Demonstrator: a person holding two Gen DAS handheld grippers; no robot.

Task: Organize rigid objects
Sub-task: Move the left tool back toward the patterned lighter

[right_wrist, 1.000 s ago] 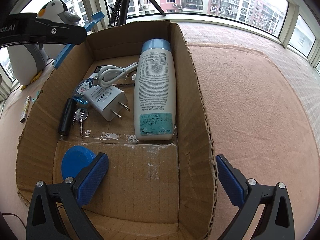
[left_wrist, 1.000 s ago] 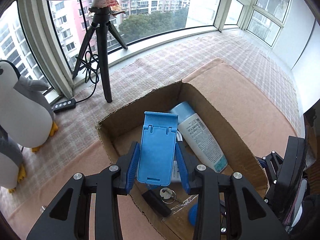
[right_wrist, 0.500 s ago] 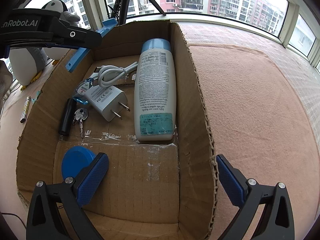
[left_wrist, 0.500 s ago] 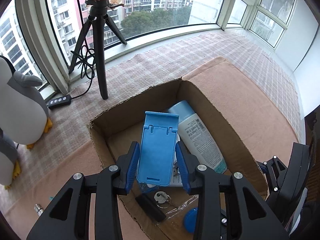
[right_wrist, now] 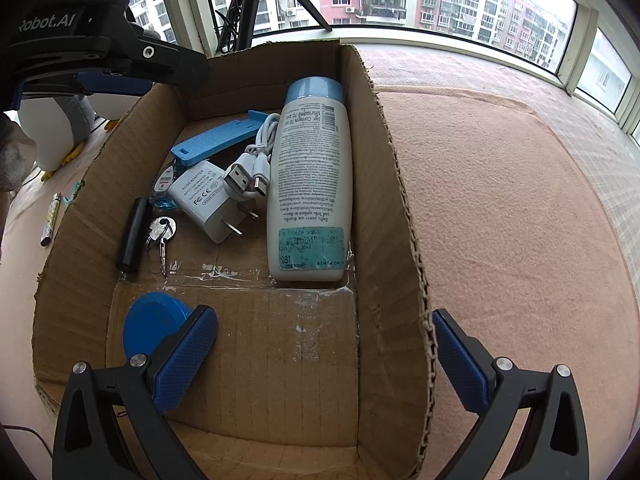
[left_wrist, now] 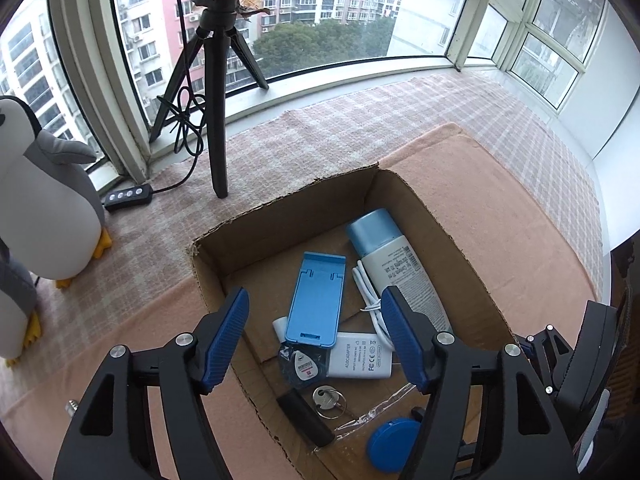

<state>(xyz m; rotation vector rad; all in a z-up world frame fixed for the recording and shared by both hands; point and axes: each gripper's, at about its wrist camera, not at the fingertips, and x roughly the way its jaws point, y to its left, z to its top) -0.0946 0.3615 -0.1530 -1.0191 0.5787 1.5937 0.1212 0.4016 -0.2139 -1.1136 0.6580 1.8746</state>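
1. Between the blue ribbed pads of the left gripper [left_wrist: 314, 344], whose jaws have just been opening, nothing is pinched; they stand wide apart above the open brown cardboard box [left_wrist: 280, 208].
2. Just below and ahead of that gripper, the flat blue plastic phone stand [left_wrist: 316, 300] lies loose on the box floor, touching neither pad, its near end resting on the white AC wall adapter [left_wrist: 358, 360].
3. Nearest the left gripper's base, a black cylindrical key fob [left_wrist: 304, 416] with a silver key and ring [left_wrist: 330, 400] lies beside a round blue lid [left_wrist: 394, 446]; a small clear-blue tag [left_wrist: 302, 368] sits by the adapter.
4. Right of the stand, a coiled white USB cable [left_wrist: 370, 296] touches the white lotion bottle with a pale-blue cap [left_wrist: 394, 264], which lies along the box's right wall.
5. At the near end of the same box, the right gripper [right_wrist: 326, 354] is spread wide and empty, its left pad inside the box by the round blue lid [right_wrist: 154, 322], its right pad outside over the pink felt mat [right_wrist: 500, 208], so the jaws straddle the right wall.
6. Beyond the box from the left gripper stand a black tripod [left_wrist: 216, 92], a black inline cable remote [left_wrist: 128, 197] and, to the left, a grey-and-white plush penguin [left_wrist: 44, 200].
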